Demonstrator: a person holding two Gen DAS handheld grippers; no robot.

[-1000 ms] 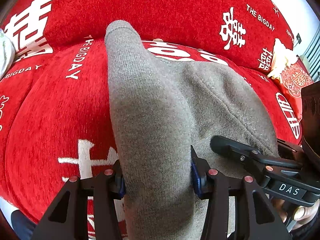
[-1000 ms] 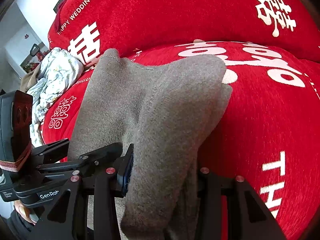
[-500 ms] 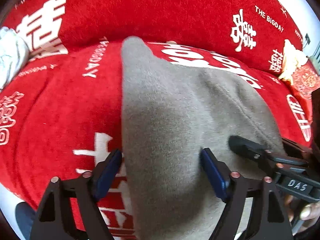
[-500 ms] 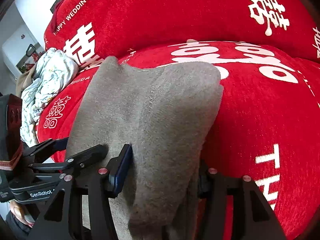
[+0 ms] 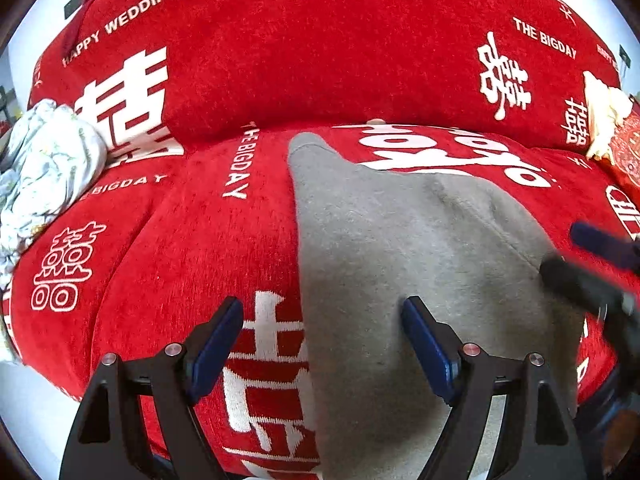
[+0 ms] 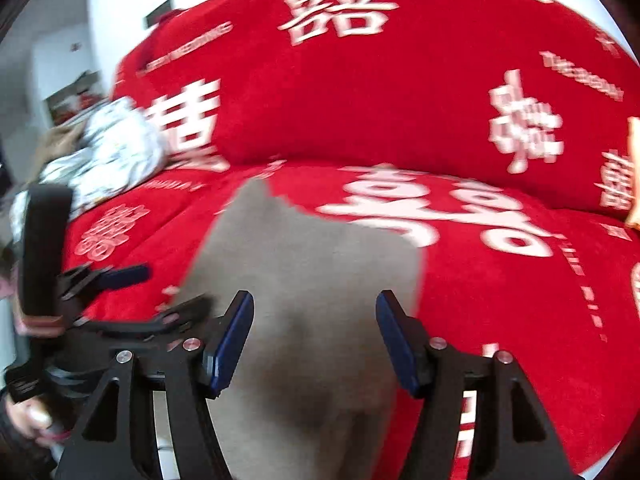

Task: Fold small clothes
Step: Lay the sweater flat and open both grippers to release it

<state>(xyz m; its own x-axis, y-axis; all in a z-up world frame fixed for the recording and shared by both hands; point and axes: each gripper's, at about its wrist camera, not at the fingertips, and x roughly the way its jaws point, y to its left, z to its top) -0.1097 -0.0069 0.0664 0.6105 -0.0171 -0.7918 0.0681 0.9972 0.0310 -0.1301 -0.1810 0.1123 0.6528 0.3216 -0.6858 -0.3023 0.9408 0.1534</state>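
Note:
A small grey knit garment (image 5: pixel 400 264) lies folded flat on the red sofa seat (image 5: pixel 180 248), reaching to its front edge. My left gripper (image 5: pixel 324 340) hovers open above the garment's left edge, and its pads touch nothing. The right gripper (image 5: pixel 588 264) shows blurred at the right edge of the left wrist view. In the right wrist view the grey garment (image 6: pixel 308 280) lies below my right gripper (image 6: pixel 316 332). Its jaws are opening, and the cloth is free of the pads. The left gripper (image 6: pixel 132 292) appears at the left there.
The red sofa cover carries white lettering, and its backrest (image 5: pixel 320 60) rises behind the seat. A crumpled pale floral cloth (image 5: pixel 44 160) lies at the seat's left end. A cream and red item (image 5: pixel 612 132) sits at the far right. A hand (image 6: pixel 28 416) grips the left tool.
Both grippers let go of the grey garment's folded parts, which now lie flat. Both have opened, lifted and tilted up, so more of the backrest shows.

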